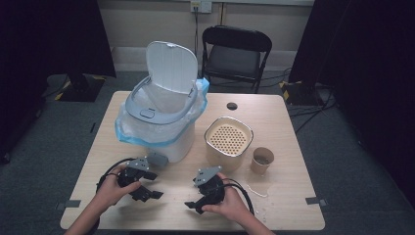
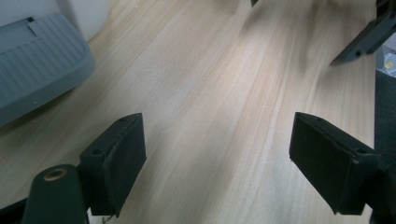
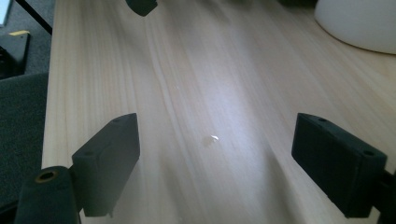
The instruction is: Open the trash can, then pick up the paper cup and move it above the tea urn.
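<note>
Two hands hold my grippers low over the near part of the wooden table point(image 1: 171, 215), jaws pointing at each other. My left gripper point(image 1: 154, 186) is open, with bare wood between its pads point(image 2: 217, 122). My right gripper point(image 1: 192, 198) is open too, and between its jaws point(image 3: 217, 120) lies only wood with a small wet droplet point(image 3: 211, 138). One right-gripper jaw point(image 2: 364, 39) is visible in the left gripper view. A left-gripper jaw tip point(image 3: 141, 5) sits at the top of the right gripper view.
A white pedal bin point(image 1: 161, 112) with raised lid, grey rim and blue-edged liner stands at the back left, its grey pedal point(image 2: 37, 65) close to my left gripper. A beige container with a perforated top point(image 1: 228, 139), a paper cup point(image 1: 262, 160) and a spill point(image 1: 258, 188) are at the right.
</note>
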The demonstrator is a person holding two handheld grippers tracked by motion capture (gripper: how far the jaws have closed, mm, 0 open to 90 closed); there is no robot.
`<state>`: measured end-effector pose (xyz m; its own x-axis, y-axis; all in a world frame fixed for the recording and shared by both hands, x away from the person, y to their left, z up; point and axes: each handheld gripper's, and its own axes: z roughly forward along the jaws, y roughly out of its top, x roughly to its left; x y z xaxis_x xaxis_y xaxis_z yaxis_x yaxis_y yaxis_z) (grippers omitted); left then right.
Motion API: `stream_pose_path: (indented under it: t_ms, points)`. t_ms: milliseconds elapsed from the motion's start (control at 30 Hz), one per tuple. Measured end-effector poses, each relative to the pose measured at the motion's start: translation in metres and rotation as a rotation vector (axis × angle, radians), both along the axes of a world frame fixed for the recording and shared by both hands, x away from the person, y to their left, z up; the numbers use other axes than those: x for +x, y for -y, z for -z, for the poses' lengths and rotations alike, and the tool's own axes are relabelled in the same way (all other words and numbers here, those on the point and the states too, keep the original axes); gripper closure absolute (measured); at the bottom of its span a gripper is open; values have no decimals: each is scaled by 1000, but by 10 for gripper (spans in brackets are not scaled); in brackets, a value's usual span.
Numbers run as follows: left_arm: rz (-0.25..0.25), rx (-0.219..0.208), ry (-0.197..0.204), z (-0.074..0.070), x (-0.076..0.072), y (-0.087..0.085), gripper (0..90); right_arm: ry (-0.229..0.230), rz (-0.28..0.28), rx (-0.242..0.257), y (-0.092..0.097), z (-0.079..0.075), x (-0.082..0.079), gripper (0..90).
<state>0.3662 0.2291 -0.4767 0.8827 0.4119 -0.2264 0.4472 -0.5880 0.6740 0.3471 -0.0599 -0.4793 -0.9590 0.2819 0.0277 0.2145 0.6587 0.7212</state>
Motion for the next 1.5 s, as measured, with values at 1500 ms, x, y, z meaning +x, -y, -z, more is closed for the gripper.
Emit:
stream_pose_path:
  t_ms: [1500]
  points:
    - [121,30,208,25,-14,0,86,-15,78,2,80,-24,12,156]
